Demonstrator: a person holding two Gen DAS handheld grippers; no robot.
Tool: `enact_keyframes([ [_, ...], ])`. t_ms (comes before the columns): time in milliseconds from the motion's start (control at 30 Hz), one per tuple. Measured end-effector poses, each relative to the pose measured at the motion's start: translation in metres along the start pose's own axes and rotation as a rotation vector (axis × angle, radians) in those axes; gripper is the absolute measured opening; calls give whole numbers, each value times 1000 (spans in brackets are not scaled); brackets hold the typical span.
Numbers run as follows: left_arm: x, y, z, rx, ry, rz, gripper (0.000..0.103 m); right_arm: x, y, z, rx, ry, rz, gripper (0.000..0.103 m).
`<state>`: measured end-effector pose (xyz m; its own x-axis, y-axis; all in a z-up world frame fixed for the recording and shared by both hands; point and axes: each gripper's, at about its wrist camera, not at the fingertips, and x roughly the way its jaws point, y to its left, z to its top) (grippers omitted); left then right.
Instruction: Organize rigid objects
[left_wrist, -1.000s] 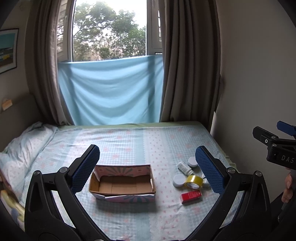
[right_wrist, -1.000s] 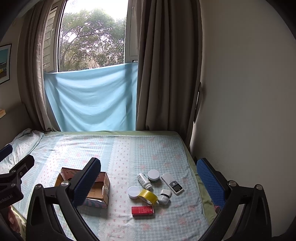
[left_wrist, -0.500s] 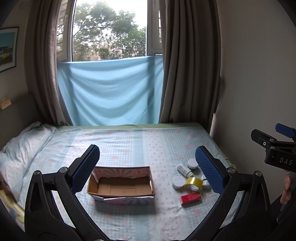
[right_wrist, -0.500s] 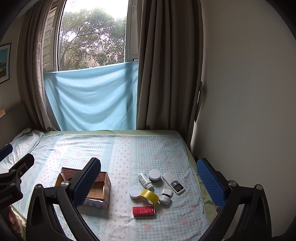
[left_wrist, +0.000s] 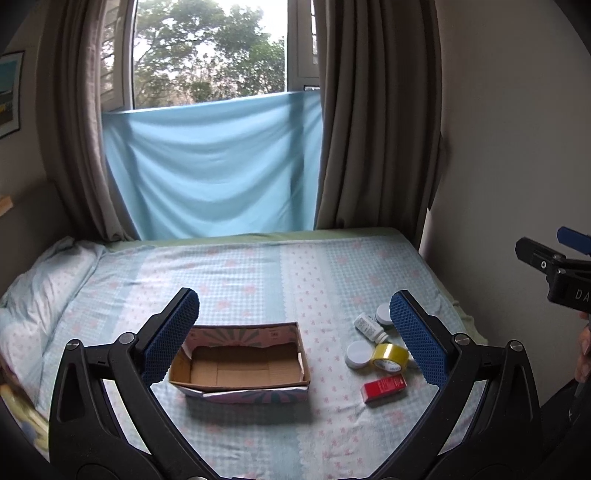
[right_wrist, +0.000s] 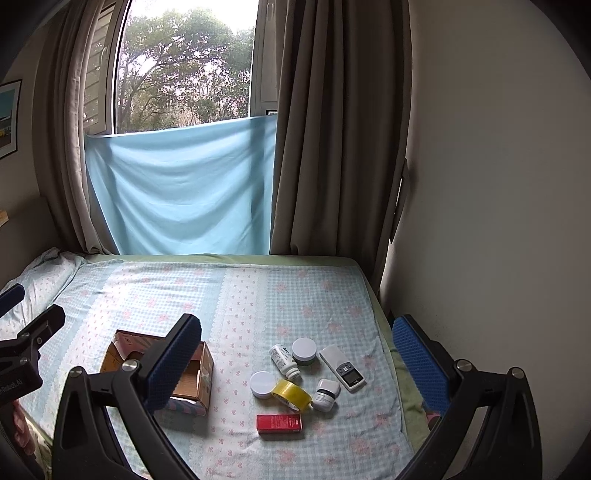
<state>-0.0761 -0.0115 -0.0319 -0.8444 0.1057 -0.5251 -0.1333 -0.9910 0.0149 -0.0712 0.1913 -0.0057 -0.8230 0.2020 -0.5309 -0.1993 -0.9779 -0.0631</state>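
An open cardboard box (left_wrist: 242, 365) (right_wrist: 192, 380) lies empty on the bed. To its right lies a cluster: a red carton (right_wrist: 279, 423) (left_wrist: 384, 387), a yellow tape roll (right_wrist: 291, 394) (left_wrist: 389, 359), a white round jar (right_wrist: 261, 384) (left_wrist: 357, 354), a white pill bottle (right_wrist: 283, 361) (left_wrist: 369, 328), a dark jar with a white lid (right_wrist: 304, 350), a small white bottle (right_wrist: 325, 394) and a white remote-like device (right_wrist: 341, 367). My left gripper (left_wrist: 295, 338) is open and empty above the box. My right gripper (right_wrist: 295, 365) is open and empty above the cluster.
The bed (right_wrist: 236, 295) has a blue checked sheet and a pillow (left_wrist: 40, 280) at the left. A wall (right_wrist: 498, 221) runs along the bed's right edge. Curtains and a blue cloth (right_wrist: 184, 188) hang at the window behind.
Both grippers have drifted slightly; the box and cluster sit a little lower and nearer in the views. Nothing was grasped or moved.
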Motion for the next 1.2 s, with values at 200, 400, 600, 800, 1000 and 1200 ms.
enact_keyframes([
  [200, 60, -19, -14, 108, 126, -63, 103, 39, -23, -1, 9, 67, -37, 103],
  [400, 139, -45, -37, 250, 243, -176, 103, 94, -41, -18, 50, 183, -36, 103],
  [600, 226, -83, -64, 510, 343, -300, 103, 157, -41, -50, -34, 290, 20, 103],
  [800, 312, -128, -111, 798, 466, -434, 103, 225, -39, -95, -154, 392, 128, 103],
  [1000, 382, -165, -165, 1005, 551, -507, 103, 291, -29, -147, -328, 494, 204, 103],
  [1200, 417, -190, -211, 1152, 590, -565, 103, 337, -13, -205, -480, 573, 321, 103],
])
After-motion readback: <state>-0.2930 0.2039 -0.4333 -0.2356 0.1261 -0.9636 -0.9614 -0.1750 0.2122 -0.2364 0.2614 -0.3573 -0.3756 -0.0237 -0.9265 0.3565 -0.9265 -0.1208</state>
